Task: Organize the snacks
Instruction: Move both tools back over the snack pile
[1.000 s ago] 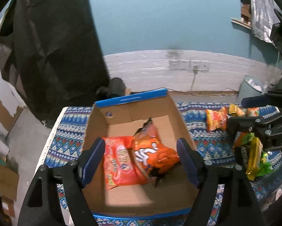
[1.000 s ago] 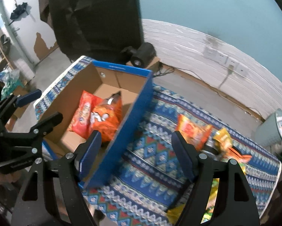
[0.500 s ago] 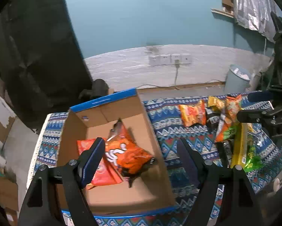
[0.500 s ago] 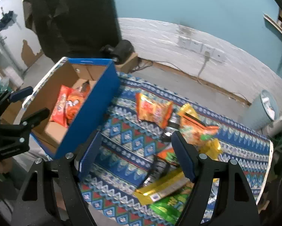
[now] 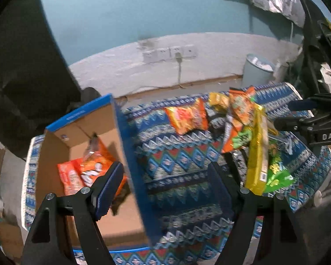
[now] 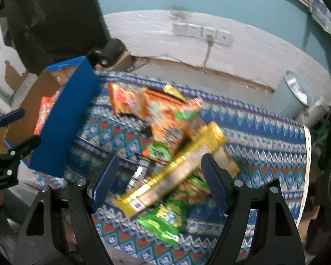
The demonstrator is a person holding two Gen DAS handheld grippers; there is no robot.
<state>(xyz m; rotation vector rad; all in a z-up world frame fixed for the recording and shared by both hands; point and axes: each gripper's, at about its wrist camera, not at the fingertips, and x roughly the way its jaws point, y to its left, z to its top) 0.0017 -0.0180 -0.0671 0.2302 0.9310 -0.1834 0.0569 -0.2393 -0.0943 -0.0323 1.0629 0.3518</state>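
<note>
A blue cardboard box (image 5: 130, 154) (image 6: 63, 119) sits at the left of the patterned cloth. Two orange snack bags (image 5: 88, 167) lie inside it. A pile of loose snacks lies to its right: an orange bag (image 5: 187, 117) (image 6: 127, 101), a long gold packet (image 5: 257, 150) (image 6: 176, 170), a green bag (image 5: 275, 174) (image 6: 163, 218) and an orange-green bag (image 5: 238, 130) (image 6: 165, 130). My left gripper (image 5: 165, 190) is open and empty above the box's right wall. My right gripper (image 6: 158, 187) is open and empty above the gold packet.
The blue patterned cloth (image 5: 178, 159) (image 6: 264, 137) covers the table. A grey bin (image 5: 256, 70) (image 6: 295, 95) stands on the floor behind the right end. A black speaker (image 6: 108, 53) sits behind the box. A white wall with sockets (image 6: 203, 32) is at the back.
Both grippers have swung right, away from the box and toward the snack pile. The right gripper has come down closer over the gold packet. Both stay open and empty.
</note>
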